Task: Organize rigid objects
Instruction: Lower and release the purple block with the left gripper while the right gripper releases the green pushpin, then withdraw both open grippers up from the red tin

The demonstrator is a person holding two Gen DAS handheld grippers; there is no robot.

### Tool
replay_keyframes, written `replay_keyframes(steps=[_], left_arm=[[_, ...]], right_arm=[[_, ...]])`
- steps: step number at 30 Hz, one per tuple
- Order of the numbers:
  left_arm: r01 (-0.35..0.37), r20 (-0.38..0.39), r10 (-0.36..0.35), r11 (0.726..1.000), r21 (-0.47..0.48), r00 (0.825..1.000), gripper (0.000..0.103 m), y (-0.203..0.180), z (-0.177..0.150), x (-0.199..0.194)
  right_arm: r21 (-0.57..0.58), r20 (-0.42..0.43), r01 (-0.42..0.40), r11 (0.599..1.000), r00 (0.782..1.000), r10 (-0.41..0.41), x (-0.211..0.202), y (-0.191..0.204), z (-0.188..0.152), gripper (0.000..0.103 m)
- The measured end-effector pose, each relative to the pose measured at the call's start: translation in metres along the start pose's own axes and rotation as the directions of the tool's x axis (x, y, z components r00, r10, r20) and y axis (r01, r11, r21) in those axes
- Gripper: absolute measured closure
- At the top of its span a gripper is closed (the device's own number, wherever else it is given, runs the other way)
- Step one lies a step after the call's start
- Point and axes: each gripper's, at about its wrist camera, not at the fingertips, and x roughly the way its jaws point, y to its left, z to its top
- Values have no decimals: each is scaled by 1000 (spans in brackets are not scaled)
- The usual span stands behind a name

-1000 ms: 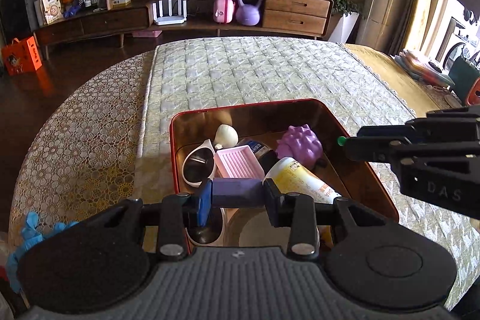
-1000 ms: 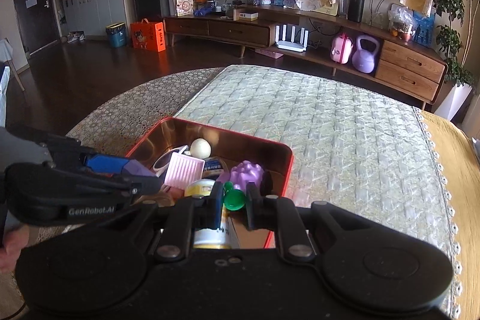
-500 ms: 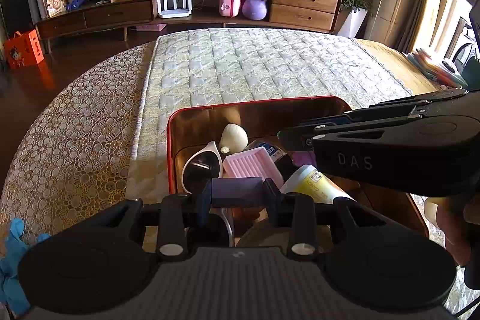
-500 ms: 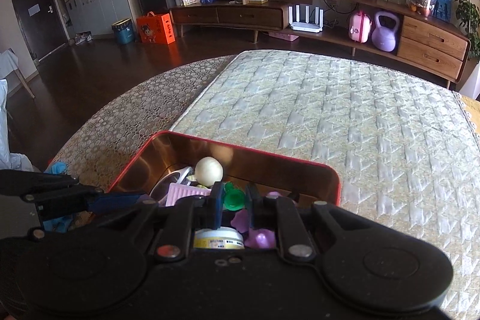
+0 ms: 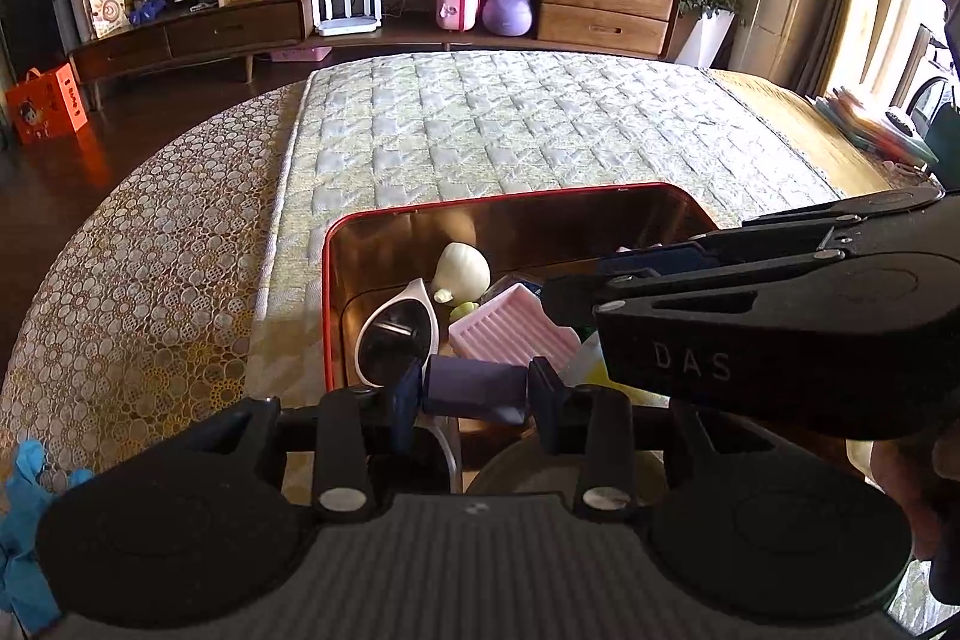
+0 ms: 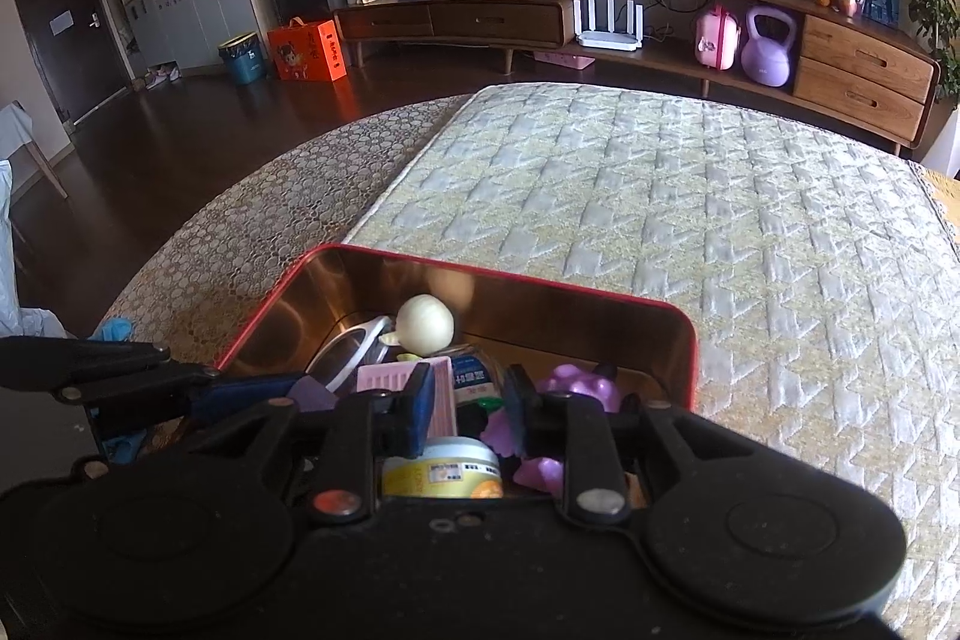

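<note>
A red tin (image 5: 327,292) with a gold inside holds a white egg-shaped piece (image 5: 462,268), white sunglasses (image 5: 393,334) and a pink ribbed dish (image 5: 510,334). A purple spiky toy (image 6: 579,388) and a yellow-white can (image 6: 444,472) lie there too. My left gripper (image 5: 474,388) hangs over the tin's near end with a dark purple block (image 5: 468,385) between its pads; its jaws are just starting to open. My right gripper (image 6: 468,394) is over the tin, its jaws opening with nothing gripped. A small green piece (image 6: 489,404) lies below them.
The tin sits on a quilted runner (image 6: 660,196) over a lace-covered round table (image 5: 150,250). A blue glove (image 5: 24,478) lies at the table's near left edge. A person's hand (image 5: 912,478) holds the right gripper. A wooden sideboard stands far behind.
Both grippers came lower and closer over the tin. The right gripper's jaws opened and the green piece they held now lies in the tin. The left gripper still carries the purple block.
</note>
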Motion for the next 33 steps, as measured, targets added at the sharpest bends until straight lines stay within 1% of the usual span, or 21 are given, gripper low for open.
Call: replay_keyframes(steps=[3, 4, 5, 10, 15, 18, 20, 22, 24, 27, 28, 33], left_arm=[[1, 7, -1, 1000, -7, 1000, 55, 0, -1, -5], [3, 8, -3, 1000, -9, 1000, 50, -1, -1, -7], [8, 9, -8, 1000, -14, 1000, 47, -1, -2, -9], [8, 28, -8, 1000, -11, 1000, 46, -3, -4, -25], [3, 56, -1, 1000, -22, 998, 41, -4, -6, -44], [-6, 76, 7, 1000, -22, 997, 37, -5, -7, -57], [-6, 86, 8, 1000, -25, 996, 32, -5, -8, -64], [-11, 92, 13, 1000, -23, 996, 31, -7, -9, -70], [-12, 95, 15, 1000, -26, 995, 31, -8, -11, -76], [-12, 102, 15, 999, -32, 995, 28, -9, -15, -84], [-12, 104, 15, 999, -36, 994, 27, -10, -17, -86], [-15, 115, 19, 999, -38, 993, 27, -12, -23, -97]], right_arm=[[4, 4, 3, 1000, 1000, -3, -8, 1, -1, 73], [4, 4, 5, 1000, 1000, -5, -10, 1, -2, 72], [4, 5, 9, 1000, 1000, -9, -12, 2, -3, 71], [13, 31, 18, 1000, 999, -18, -31, 5, -5, 67], [11, 60, 24, 1000, 998, -24, -52, 9, -8, 60], [11, 76, 28, 1000, 997, -29, -64, 9, -11, 54], [18, 86, 25, 1000, 996, -27, -72, 9, -13, 53], [26, 92, 26, 999, 995, -28, -81, 10, -16, 50], [29, 103, 27, 999, 994, -30, -90, 10, -20, 45], [40, 119, 19, 999, 993, -23, -104, 9, -26, 39], [39, 125, 16, 999, 992, -20, -109, 9, -28, 38], [36, 154, 4, 999, 988, -9, -130, 8, -41, 27]])
